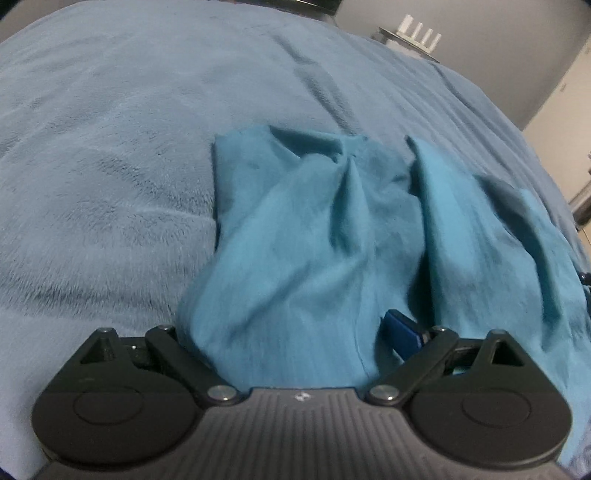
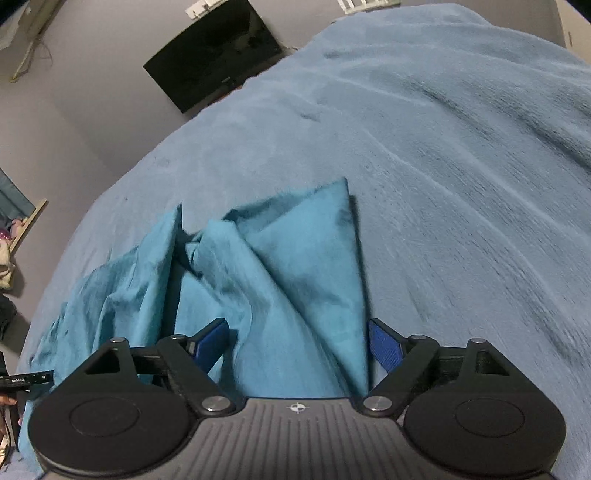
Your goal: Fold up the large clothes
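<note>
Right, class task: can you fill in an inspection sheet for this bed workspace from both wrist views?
Surface: blue plush blanket, rumpled, covering the bed.
Job's things: teal garment, bunched in loose folds on the blanket, not yet folded flat.
Clutter: nothing seen.
Grippers: left gripper jaws wide, garment between them, one pad hidden under cloth; right gripper jaws wide, garment lying between the pads, not pinched.
Cables: possibly a thin wire by the wall; too small to be sure.
Surroundings: grey wall, dark screen mounted on it, white rack beyond the bed.
</note>
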### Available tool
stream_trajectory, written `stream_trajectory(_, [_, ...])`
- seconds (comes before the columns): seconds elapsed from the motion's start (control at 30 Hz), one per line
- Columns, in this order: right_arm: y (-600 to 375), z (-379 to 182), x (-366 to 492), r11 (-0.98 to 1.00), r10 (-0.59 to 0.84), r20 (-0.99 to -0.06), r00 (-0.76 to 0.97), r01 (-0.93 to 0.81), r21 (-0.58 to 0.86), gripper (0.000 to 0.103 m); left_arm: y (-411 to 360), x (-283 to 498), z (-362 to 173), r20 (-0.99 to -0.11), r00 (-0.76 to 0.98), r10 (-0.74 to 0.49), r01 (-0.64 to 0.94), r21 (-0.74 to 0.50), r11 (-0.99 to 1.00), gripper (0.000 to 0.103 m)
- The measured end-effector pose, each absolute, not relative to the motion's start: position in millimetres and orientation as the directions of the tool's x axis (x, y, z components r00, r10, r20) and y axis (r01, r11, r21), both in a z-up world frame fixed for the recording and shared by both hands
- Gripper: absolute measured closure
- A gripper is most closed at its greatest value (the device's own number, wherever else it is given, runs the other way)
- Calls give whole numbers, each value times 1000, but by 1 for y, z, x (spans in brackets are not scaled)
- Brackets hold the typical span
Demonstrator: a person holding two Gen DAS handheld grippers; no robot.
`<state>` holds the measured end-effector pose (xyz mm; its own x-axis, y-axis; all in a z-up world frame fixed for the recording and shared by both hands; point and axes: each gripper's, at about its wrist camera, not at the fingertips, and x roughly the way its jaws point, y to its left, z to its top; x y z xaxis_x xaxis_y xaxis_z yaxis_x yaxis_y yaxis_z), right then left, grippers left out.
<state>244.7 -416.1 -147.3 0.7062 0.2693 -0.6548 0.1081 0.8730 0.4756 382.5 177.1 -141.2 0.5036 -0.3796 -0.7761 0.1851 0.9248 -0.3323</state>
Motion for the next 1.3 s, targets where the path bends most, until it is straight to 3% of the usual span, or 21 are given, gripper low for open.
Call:
stream_trajectory(0.13, [-416, -157, 253, 854, 287, -627, 725, 102, 510, 19, 181, 392, -146, -751, 531, -392, 155, -369, 916, 8])
stream_trajectory(0.2, [-414, -159, 255, 851, 297, -611, 733, 88, 518, 30, 182, 391, -146, -737, 540, -405, 161, -383, 910, 13])
stream_trajectory(0.23, [-414, -161, 255, 853, 296, -608, 736, 82, 515, 35, 184, 389, -145, -723, 550, -418, 163, -398, 903, 25])
stream_trajectory(0.27, [-412, -161, 254, 860, 295, -604, 740, 70, 506, 50, 187, 385, -143, -702, 561, -439, 172, -419, 891, 40])
stream_trajectory(0.3, [-409, -158, 253, 868, 295, -598, 745, 53, 494, 62, 189, 381, -139, -679, 576, -455, 182, -436, 882, 49])
stream_trajectory(0.37, [-402, -148, 249, 891, 285, -588, 757, 18, 454, 76, 188, 372, -131, -645, 610, -461, 196, -441, 876, 66])
stream_trajectory(0.5, [-381, -122, 237, 928, 278, -537, 797, -79, 363, 87, 184, 350, -112, -575, 685, -448, 225, -418, 880, 86])
stream_trajectory(0.67, [-364, -96, 235, 966, 218, -446, 868, -128, 223, 94, 166, 356, -82, -561, 721, -405, 276, -304, 912, 92])
stream_trajectory(0.93, [-349, -70, 227, 993, 83, -232, 969, -62, 99, 94, 133, 399, -39, -466, 829, -308, 254, -176, 951, 88])
stream_trajectory(1.0, [-349, -79, 234, 997, -10, -257, 966, 31, 76, 76, 122, 414, -47, -548, 811, -205, 165, -122, 979, 69])
stream_trajectory(1.07, [-355, -92, 237, 989, -115, -299, 947, 137, 55, 46, 109, 429, -59, -660, 745, -96, 102, -29, 994, 54])
stream_trajectory(1.13, [-361, -101, 232, 981, -174, -320, 931, 192, 27, 41, 105, 426, -65, -689, 725, -17, 71, 51, 996, 49])
stream_trajectory(1.2, [-366, -101, 226, 980, -171, -336, 926, 195, 38, 41, 104, 407, -57, -652, 758, -17, 66, 52, 996, 46])
stream_trajectory(1.3, [-357, -95, 223, 992, -90, -323, 942, 112, 50, 34, 99, 370, -41, -567, 824, 13, 30, 66, 997, 20])
